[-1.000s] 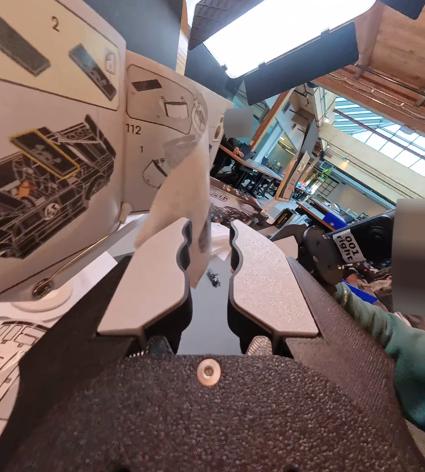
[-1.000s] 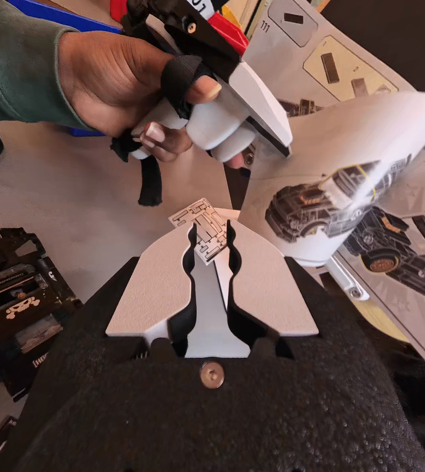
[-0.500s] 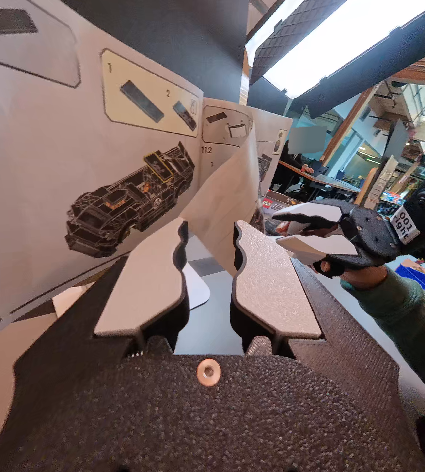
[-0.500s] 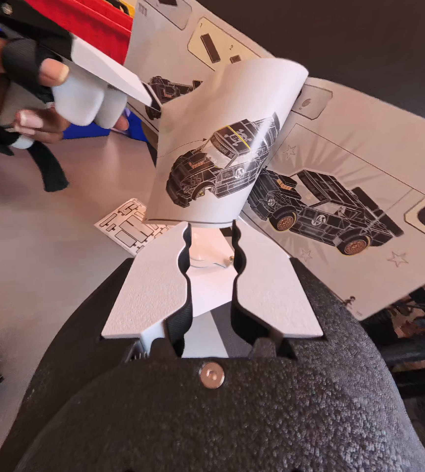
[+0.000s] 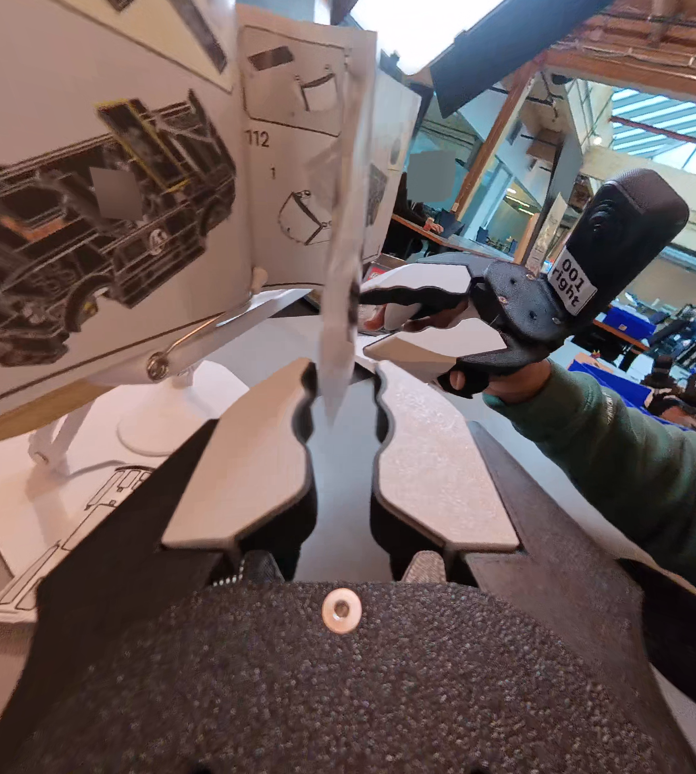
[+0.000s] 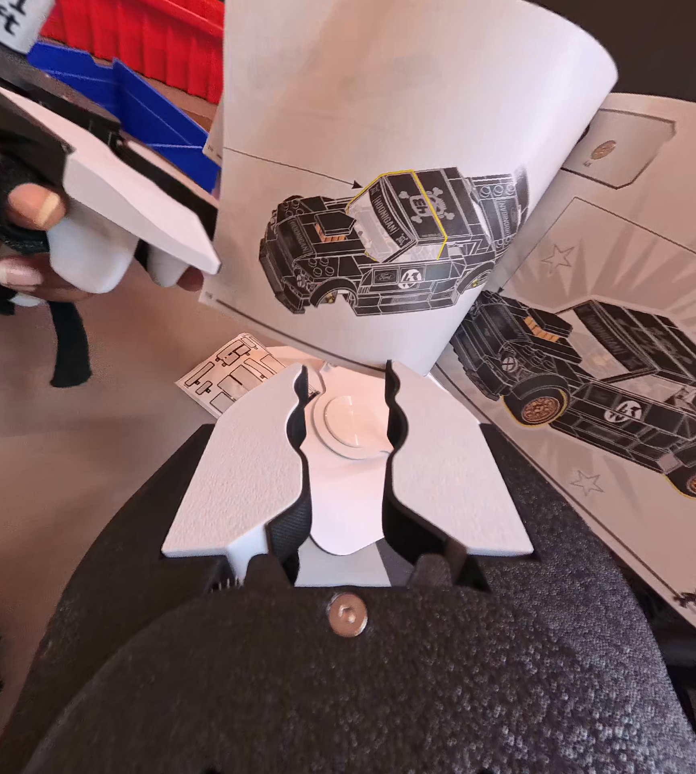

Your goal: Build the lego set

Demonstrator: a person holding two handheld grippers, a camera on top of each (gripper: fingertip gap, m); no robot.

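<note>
The instruction booklet [image 5: 107, 209] stands open on a white stand [image 5: 178, 402], showing black car drawings; it also shows in the right wrist view [image 6: 631, 377]. One loose page [image 5: 344, 209] stands edge-on, its lower corner hanging between the fingers of my open left gripper [image 5: 344, 372]. In the right wrist view this page [image 6: 379, 104] curls over, its lower edge just beyond my open, empty right gripper [image 6: 346, 370]. The left gripper [image 6: 187, 268] meets the page's left edge. The right gripper [image 5: 365, 320] sits open just right of the page.
A white sticker sheet [image 6: 229, 377] lies on the table by the stand's round base [image 6: 350, 423]; it also shows in the left wrist view [image 5: 86, 523]. Blue [image 6: 128, 104] and red [image 6: 136, 37] bins stand behind the left gripper. Some 7 centimetres of space lies between my two pairs of fingers.
The loose page has swung up and over toward the left, now edge-on between the left fingers. The right gripper has moved in close under the page's lower edge.
</note>
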